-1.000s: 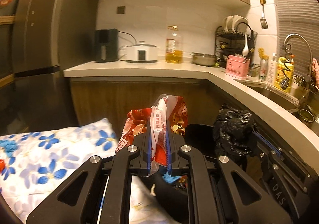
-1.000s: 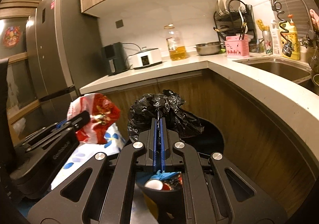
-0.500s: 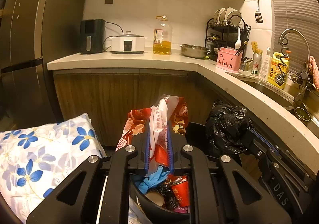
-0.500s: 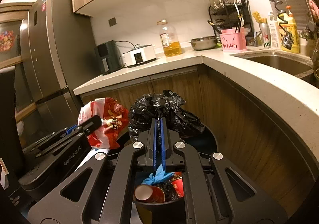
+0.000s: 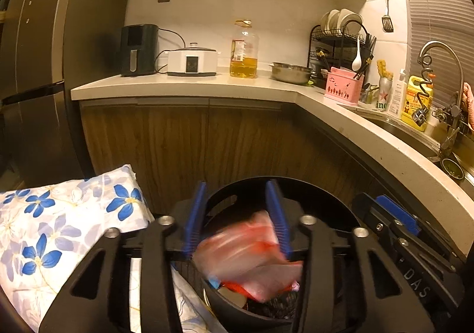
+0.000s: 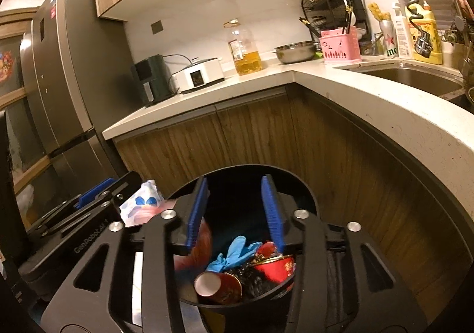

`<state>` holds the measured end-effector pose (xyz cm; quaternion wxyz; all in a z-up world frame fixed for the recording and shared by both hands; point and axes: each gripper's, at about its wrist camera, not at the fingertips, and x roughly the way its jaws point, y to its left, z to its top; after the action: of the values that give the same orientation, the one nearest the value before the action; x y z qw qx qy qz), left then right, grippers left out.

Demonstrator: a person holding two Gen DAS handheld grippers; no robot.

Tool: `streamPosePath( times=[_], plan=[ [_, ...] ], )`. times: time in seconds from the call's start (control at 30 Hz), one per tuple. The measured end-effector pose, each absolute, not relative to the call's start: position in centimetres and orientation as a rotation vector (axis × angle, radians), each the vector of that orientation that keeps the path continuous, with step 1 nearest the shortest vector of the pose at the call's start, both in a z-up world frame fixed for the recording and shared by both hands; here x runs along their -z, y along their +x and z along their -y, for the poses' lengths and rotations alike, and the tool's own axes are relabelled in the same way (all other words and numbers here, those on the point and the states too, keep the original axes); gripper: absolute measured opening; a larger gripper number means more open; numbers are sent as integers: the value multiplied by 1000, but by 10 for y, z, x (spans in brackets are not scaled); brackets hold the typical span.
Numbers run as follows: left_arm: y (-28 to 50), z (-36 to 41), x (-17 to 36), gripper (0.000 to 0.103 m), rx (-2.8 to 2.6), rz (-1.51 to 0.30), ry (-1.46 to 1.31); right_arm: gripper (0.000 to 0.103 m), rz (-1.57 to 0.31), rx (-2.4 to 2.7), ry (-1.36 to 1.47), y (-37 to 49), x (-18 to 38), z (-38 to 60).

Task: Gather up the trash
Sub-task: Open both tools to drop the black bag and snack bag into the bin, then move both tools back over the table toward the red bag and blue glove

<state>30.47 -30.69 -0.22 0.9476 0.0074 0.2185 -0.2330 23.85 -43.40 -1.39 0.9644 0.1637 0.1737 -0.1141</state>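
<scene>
A round black trash bin stands on the floor below both grippers; it also shows in the right wrist view. My left gripper is open above it. A red and white snack wrapper, blurred by motion, is falling free between its fingers into the bin. My right gripper is open and empty over the bin. Inside lie a blue glove, a red paper cup, a red bowl and crumpled black plastic.
A blue-flowered pillow lies left of the bin. Wooden cabinets under an L-shaped counter stand behind and to the right. A fridge stands at left. The sink is at right.
Both grippers opened over the bin. The left let go of the red wrapper, which is dropping in. The right let go of the black bag, now in the bin.
</scene>
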Motion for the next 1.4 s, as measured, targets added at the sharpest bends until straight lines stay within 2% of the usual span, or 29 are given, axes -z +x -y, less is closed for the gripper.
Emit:
streamPosePath(
  times=[0.07,0.13,0.23,0.3,0.47,0.57,1.2,1.4],
  plan=[
    [305,303,4,57,467,-450,6,50,-351,243,335,237,15,435],
    [305,298,6,68,454,-462,4,59,-349,254,337,234,15,436],
    [303,289,8,79,434,-460,3,66,-350,266,334,230,15,436],
    [300,281,8,83,419,-463,-2,71,-348,275,325,226,14,432],
    [287,256,8,89,359,-461,-20,73,-349,275,278,216,11,414],
    [277,235,9,95,311,-459,-31,78,-347,270,245,209,11,399],
    [222,111,19,97,42,-455,-50,85,-372,160,202,192,18,298],
    [206,77,14,97,-23,-434,-43,91,-362,102,196,190,15,261]
  ],
)
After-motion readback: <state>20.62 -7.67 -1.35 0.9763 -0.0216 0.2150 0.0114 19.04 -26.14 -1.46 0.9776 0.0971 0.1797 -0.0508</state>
